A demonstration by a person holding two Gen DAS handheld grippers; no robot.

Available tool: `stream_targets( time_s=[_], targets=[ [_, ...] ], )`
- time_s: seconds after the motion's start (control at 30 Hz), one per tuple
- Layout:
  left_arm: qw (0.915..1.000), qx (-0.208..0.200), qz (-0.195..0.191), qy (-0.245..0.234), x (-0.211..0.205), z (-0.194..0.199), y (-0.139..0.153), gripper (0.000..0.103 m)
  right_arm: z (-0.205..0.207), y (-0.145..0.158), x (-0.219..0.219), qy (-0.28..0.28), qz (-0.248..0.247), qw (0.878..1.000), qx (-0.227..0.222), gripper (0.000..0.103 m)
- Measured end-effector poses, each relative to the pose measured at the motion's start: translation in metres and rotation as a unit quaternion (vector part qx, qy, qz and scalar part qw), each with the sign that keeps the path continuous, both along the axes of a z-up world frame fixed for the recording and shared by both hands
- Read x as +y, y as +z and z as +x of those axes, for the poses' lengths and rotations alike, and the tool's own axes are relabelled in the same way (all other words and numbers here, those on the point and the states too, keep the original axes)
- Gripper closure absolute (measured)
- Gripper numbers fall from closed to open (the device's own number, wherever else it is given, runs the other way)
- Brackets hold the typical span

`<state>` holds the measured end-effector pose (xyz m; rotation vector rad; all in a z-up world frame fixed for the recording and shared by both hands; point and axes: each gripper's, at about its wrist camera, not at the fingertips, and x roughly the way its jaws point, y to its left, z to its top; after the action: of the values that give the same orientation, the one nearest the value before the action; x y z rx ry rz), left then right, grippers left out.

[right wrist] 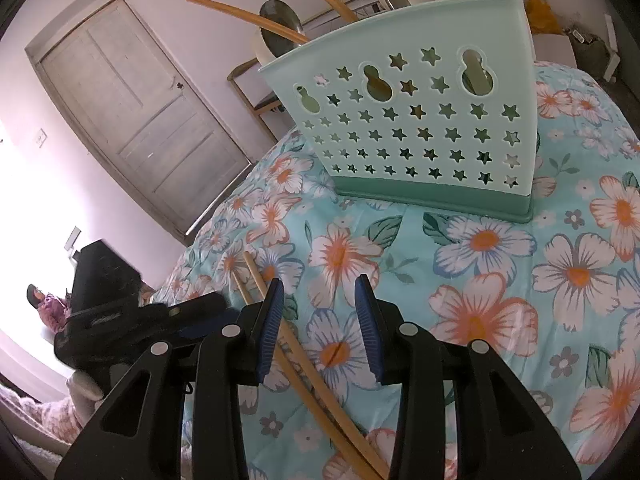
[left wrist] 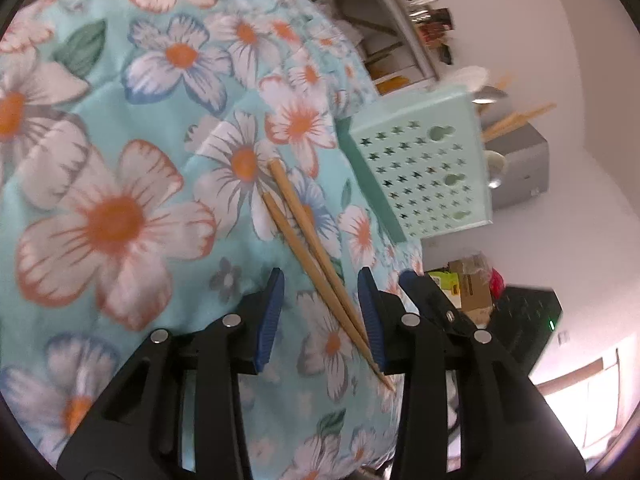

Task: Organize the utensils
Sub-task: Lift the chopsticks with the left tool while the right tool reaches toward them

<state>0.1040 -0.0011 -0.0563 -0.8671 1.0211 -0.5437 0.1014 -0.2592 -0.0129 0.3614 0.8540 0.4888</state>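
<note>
Two wooden chopsticks [left wrist: 308,248] lie side by side on the floral cloth [left wrist: 120,140]. My left gripper [left wrist: 320,300] is open, low over the chopsticks, whose thin ends pass between its blue pads near the right pad [left wrist: 370,312]. In the right wrist view the chopsticks [right wrist: 304,360] run under my open, empty right gripper [right wrist: 318,304], close to its left pad [right wrist: 272,320]. The mint utensil holder [right wrist: 412,120] with star holes stands beyond, holding chopsticks, spoons and a bowl-like item; it also shows in the left wrist view [left wrist: 424,172].
The other gripper's black body [right wrist: 132,320] sits to the left in the right wrist view. The cloth-covered table edge [right wrist: 224,208] falls off to the left, with a door [right wrist: 132,112] behind. Shelving [left wrist: 400,28] and a grey box [left wrist: 520,168] lie beyond the holder.
</note>
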Motion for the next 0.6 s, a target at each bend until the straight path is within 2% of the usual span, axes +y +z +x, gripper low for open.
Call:
stream_targets(
  time_s=[0.07, 0.17, 0.27, 0.3, 0.33, 0.43, 0.6],
  targets=[
    [0.9998, 0.003, 0.018, 0.0, -0.007, 0.008, 0.002, 0.068, -0.001, 0.0, -0.001, -0.001, 0.0, 1.0, 0.001, 0.066],
    [0.9997, 0.003, 0.022, 0.008, -0.011, 0.013, 0.0, 0.069, -0.004, -0.001, -0.003, -0.003, 0.0, 1.0, 0.002, 0.067],
    [0.9995, 0.008, 0.027, 0.017, -0.01, 0.014, -0.003, 0.08, -0.005, -0.002, -0.004, -0.003, 0.003, 1.0, 0.003, 0.067],
    [0.9993, 0.011, 0.028, 0.02, -0.008, 0.014, -0.006, 0.088, -0.005, -0.002, -0.004, -0.003, 0.003, 1.0, 0.002, 0.067],
    [0.9993, 0.015, 0.027, 0.023, -0.005, 0.014, -0.008, 0.089, -0.005, -0.001, -0.004, -0.003, 0.002, 1.0, 0.002, 0.067],
    [0.9995, 0.013, 0.011, 0.025, 0.0, 0.013, -0.011, 0.09, -0.006, -0.001, -0.005, -0.004, 0.003, 1.0, 0.001, 0.067],
    [0.9995, -0.004, 0.021, 0.022, 0.003, 0.007, -0.006, 0.091, -0.007, 0.002, -0.007, -0.005, 0.001, 1.0, -0.001, 0.067]
  ],
)
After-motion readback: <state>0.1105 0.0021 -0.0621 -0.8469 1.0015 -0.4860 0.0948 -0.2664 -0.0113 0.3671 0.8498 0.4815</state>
